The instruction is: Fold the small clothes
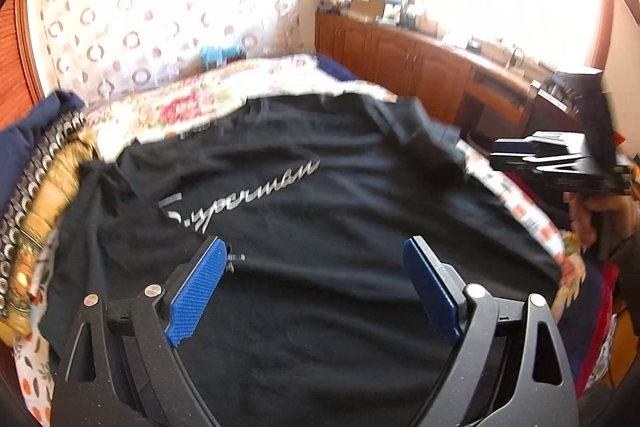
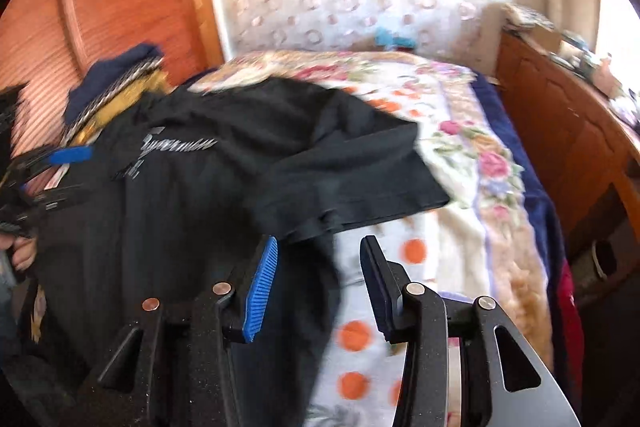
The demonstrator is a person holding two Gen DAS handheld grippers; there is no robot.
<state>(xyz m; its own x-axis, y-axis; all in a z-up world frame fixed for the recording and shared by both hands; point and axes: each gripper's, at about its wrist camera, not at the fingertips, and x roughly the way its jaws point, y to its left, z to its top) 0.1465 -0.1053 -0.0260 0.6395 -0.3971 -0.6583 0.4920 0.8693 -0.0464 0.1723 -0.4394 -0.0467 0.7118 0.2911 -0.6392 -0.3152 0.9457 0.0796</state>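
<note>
Black T-shirt [image 1: 304,211] spread on the bed, both grippers clear of it.

Shirt lies print-up on the flowered blanket [image 2: 472,147], one sleeve folded inward. Left gripper [image 1: 316,259] hovers above the shirt, jaws wide apart, nothing between them. Right gripper [image 2: 318,251] stands over the shirt's edge, jaws parted, holding nothing.

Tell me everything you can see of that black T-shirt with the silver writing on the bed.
The black T-shirt with silver script lettering looks like soft cotton knit. It lies spread front-up, slightly rumpled, on the flowery bedspread, its cursive print across the chest. In the right wrist view one short sleeve with a stitched hem sticks out flat over the bedspread, and the shirt's side edge lies below and between the open fingers of the right tool. The left tool, also open, hangs above the shirt's body; no pad visibly presses on the cloth.
</note>
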